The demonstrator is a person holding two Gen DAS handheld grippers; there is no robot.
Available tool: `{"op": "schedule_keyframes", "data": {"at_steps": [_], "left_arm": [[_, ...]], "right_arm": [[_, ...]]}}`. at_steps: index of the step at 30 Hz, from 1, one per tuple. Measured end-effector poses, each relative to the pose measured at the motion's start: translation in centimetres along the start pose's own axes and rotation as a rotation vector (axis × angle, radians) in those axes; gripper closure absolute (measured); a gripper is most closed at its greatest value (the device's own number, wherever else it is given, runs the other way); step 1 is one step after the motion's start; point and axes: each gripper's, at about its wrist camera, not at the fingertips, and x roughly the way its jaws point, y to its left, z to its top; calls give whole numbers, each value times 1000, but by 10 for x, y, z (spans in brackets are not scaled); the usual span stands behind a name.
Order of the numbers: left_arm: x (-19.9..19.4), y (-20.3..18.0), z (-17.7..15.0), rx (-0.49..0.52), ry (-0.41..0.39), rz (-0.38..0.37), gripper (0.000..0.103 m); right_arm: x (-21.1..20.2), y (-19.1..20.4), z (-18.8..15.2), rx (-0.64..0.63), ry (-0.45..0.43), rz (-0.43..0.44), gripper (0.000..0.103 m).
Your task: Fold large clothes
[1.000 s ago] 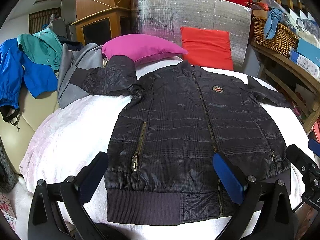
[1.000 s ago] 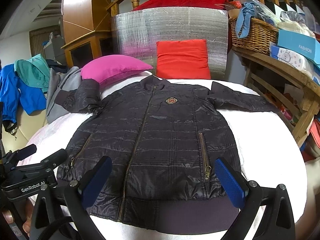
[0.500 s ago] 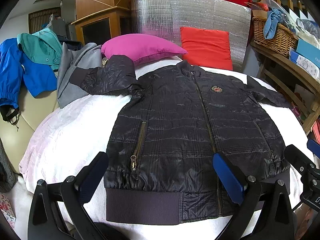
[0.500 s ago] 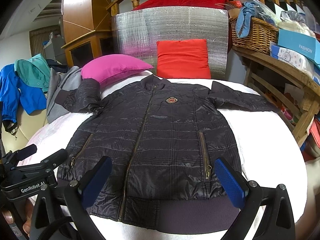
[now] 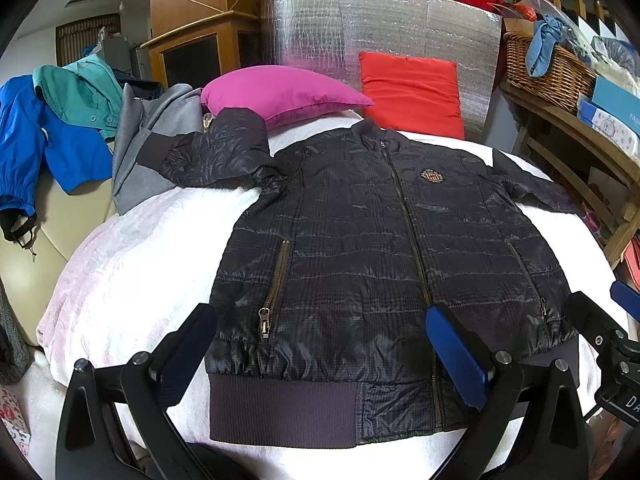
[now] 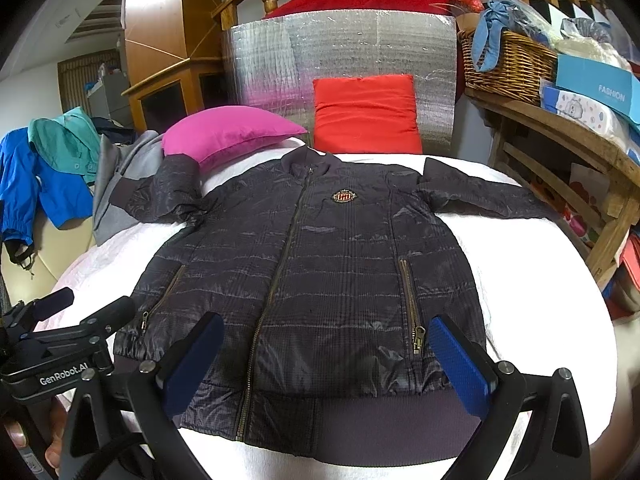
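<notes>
While both grippers hover over the near hem, conditions are:
Jacket [image 5: 360, 264]: flat, zipped, front up on white bed [image 5: 132, 264].
Left gripper [image 5: 320, 344]: jaws wide, empty.
Right gripper [image 6: 326, 348]: jaws wide, empty.
Edges: hem near bed's front edge; bare sheet either side.
Left view only: pink pillow [image 5: 280, 92] touching left sleeve.
Right view only: right sleeve fully outstretched.

Jacket [image 5: 360, 264] hem partly hidden behind gripper fingers [image 5: 452, 356]; chest badge [image 6: 344, 197] lettering too small
</notes>
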Motion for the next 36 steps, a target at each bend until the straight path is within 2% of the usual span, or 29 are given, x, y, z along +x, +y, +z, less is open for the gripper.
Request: {"op": "schedule_keyframes", "data": {"at_steps": [27, 32, 36], "left_arm": [[18, -13, -3, 36, 40, 8, 0], [38, -12, -6, 45, 72, 28, 0], [71, -5, -7, 30, 126, 71, 0]], "right_arm": [[21, -14, -12, 23, 49, 42, 0], [37, -53, -15, 106, 107, 90, 0], [58, -122, -15, 304, 163, 140, 0]]}}
